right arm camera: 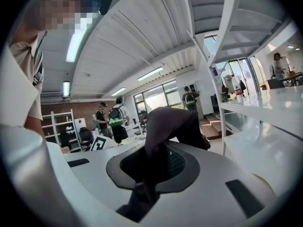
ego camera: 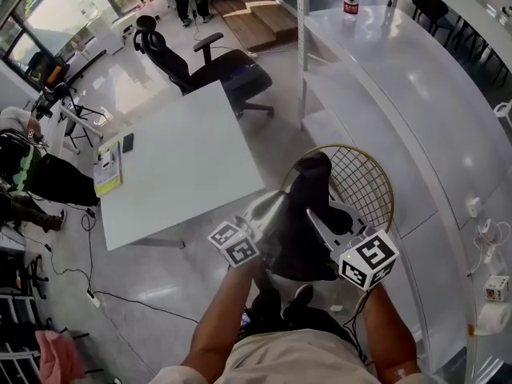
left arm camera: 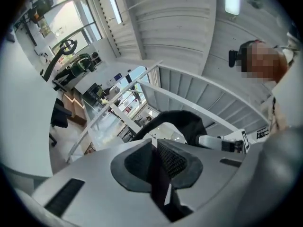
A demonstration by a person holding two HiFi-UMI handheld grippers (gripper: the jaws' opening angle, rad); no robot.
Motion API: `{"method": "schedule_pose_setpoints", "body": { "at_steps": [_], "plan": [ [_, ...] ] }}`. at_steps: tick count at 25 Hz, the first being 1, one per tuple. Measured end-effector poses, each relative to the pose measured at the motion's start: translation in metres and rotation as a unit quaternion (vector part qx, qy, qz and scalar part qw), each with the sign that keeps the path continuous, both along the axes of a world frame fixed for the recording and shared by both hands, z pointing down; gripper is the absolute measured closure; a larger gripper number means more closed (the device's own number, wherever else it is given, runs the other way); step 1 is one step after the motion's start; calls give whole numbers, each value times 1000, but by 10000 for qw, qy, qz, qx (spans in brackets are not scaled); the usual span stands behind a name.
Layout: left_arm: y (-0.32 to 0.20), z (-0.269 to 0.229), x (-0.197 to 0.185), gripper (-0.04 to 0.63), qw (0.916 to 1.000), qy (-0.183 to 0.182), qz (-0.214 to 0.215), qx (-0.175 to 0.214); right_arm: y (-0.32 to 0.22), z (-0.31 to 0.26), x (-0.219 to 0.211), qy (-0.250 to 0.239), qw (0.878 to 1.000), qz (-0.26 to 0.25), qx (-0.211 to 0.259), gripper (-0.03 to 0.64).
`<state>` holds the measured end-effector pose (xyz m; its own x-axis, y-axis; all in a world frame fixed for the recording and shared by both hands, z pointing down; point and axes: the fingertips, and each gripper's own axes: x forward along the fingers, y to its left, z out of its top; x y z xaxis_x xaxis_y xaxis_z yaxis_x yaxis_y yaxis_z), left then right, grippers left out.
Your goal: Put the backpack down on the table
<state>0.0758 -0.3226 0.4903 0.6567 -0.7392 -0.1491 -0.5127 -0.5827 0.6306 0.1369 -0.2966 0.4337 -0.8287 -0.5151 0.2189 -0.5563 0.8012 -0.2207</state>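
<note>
Black backpack [ego camera: 300, 218] hangs in mid-air above a wire chair [ego camera: 370, 174], held w/ both claws: left claw [left arm camera: 158, 174] and right claw [right arm camera: 150, 167] each pinched tight on its dark fabric. Not yet on white worktop [ego camera: 176, 158] nearby at left; carry-over & set-down remain.

Black backpack [ego camera: 298, 222], upright, held in the air, just beside the white table [ego camera: 184, 158], not on it

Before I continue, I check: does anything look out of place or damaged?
Nothing looks spilled or damaged. Only the backpack is not on the table: it hangs over the wire chair, clamped in the left gripper and right gripper.
</note>
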Motion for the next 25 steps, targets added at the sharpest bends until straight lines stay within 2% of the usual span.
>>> {"method": "schedule_pose_setpoints", "body": {
  "at_steps": [4,7,11,15,18,25],
  "plan": [
    [13,-49,-19,572,9987,-144,74,477,6,-49,-42,-24,9980,-465,434,549],
    [17,-75,-45,572,9989,114,72,458,13,-84,-77,-112,9957,-680,624,551],
    [21,-115,-85,572,9974,192,-48,698,7,-124,-118,-240,9942,-676,796,551],
    [21,-153,-126,572,9942,49,-185,1061,-8,-159,-164,-275,9908,-744,1095,551],
    [18,-168,-163,572,9919,-28,-356,1217,-21,-171,-195,-309,9912,-635,1117,551],
    [15,-179,-248,572,9889,-115,-726,1294,-51,-187,-249,-302,9941,-457,934,551]
  ]
}}
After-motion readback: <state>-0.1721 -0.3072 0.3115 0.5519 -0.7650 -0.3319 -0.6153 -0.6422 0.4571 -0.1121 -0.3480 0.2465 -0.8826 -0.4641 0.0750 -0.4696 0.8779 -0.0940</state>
